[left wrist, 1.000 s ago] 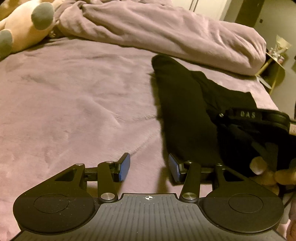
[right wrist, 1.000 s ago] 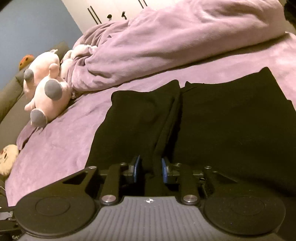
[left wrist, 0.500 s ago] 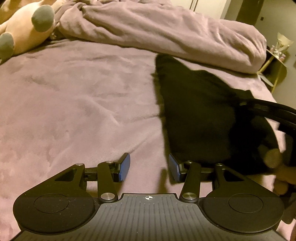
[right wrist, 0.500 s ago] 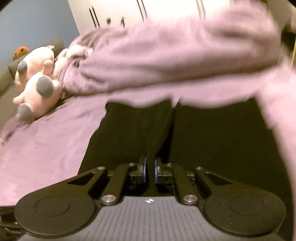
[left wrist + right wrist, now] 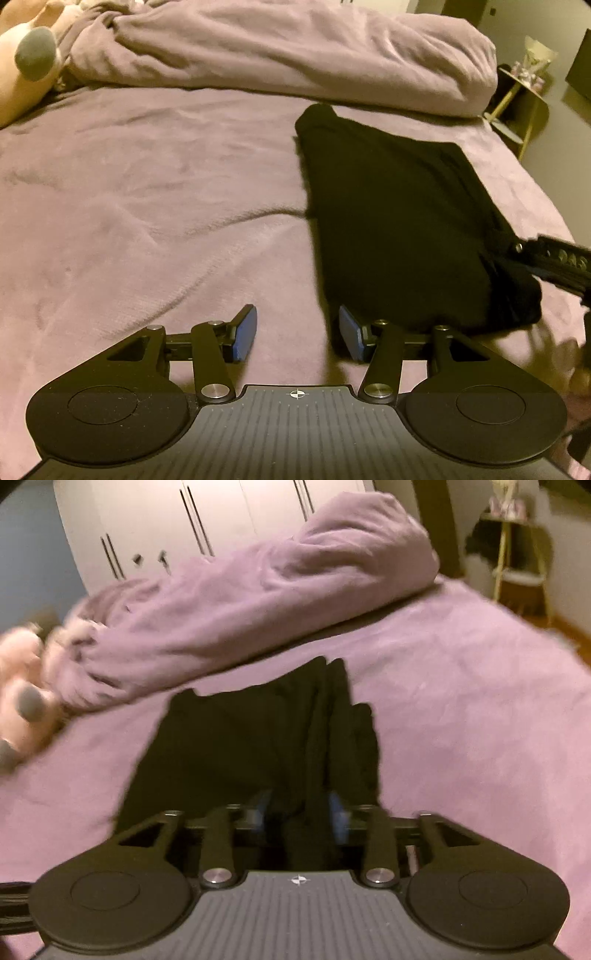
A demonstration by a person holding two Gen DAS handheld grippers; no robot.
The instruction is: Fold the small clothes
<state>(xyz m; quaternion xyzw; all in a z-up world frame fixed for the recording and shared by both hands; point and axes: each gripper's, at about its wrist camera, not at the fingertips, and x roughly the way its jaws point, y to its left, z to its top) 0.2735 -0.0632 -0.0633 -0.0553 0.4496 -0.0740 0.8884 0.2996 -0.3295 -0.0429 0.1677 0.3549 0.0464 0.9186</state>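
Right wrist view showed the right gripper (image 5: 301,808) apparently pinching the black garment (image 5: 236,746) mid-fold, while the left gripper (image 5: 297,334) gaped empty, needing to pin the near edge.

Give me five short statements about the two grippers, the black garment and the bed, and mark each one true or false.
1. The left gripper is open with nothing between its fingers. True.
2. The black garment lies to the left of the left gripper. False: it lies to that gripper's right, on the purple bed cover.
3. Black fabric sits between the fingers of the right gripper. True.
4. A rumpled purple duvet is bunched beyond the garment. True.
5. The plush toy rests on top of the garment. False: it lies far off at the bed's far left corner, apart from the garment.
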